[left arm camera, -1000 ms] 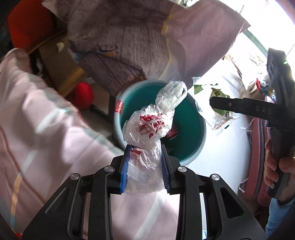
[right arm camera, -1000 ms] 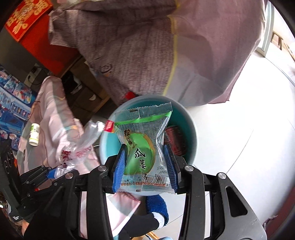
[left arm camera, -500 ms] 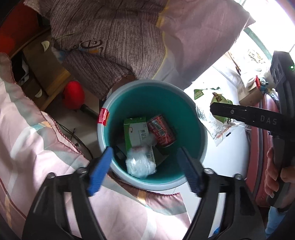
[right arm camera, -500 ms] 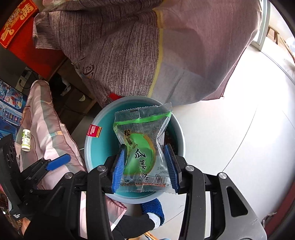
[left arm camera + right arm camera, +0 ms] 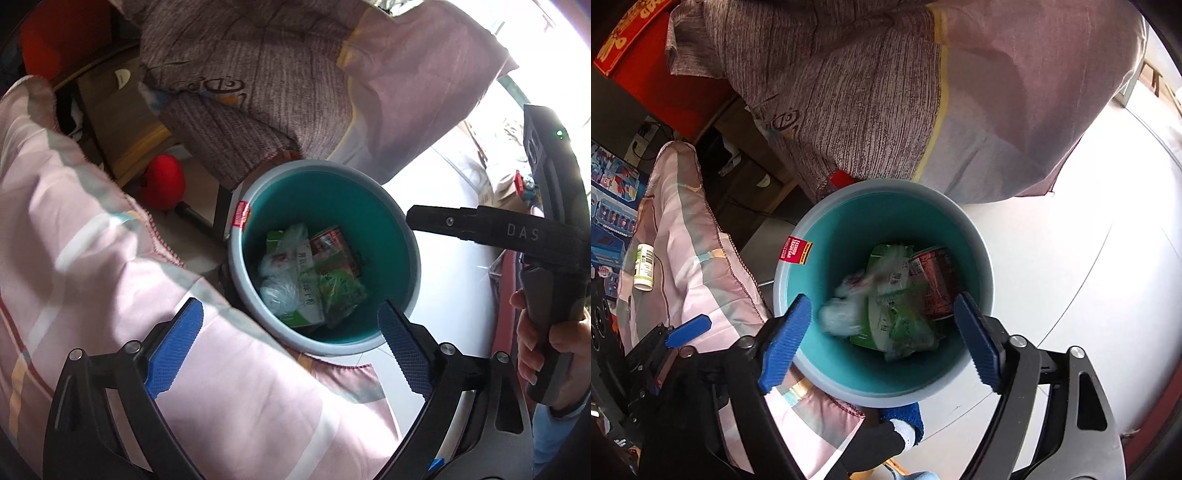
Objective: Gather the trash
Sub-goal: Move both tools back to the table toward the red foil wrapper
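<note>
Two wrist views looking down into a round trash bin [image 5: 400, 236] with a teal inside and a pale grey rim, standing on a white floor [image 5: 1052, 258].

Left tool [image 5: 291, 341]: its blue pads stand wide apart and have just been opening; nothing lies between them. The near rim of the bin shows in the gap, and a pink striped blanket [image 5: 92, 258] fills the near left of this view.

Right tool [image 5: 882, 343]: its pads also stand wide and have just been opening, with nothing held. They frame the mouth of the bin from above. In the left wrist view the right tool appears at the far right as a black bar, with the person's hand [image 5: 554, 343] on its grip.

Trash, all inside the bin at its bottom: a crumpled clear plastic bag [image 5: 280, 291] on the left, a green snack packet [image 5: 343, 291] toward the near right, a green-and-white carton [image 5: 295, 314] partly under both, and a red can [image 5: 932, 280] on the right. The packet is blurred in the right wrist view.

A red sticker [image 5: 795, 250] sits on the bin's left rim. A purple-grey cloth [image 5: 849, 92] hangs at the far side, its lower edge at the bin's far rim. A small white bottle [image 5: 644, 266] lies on the blanket at the left.
</note>
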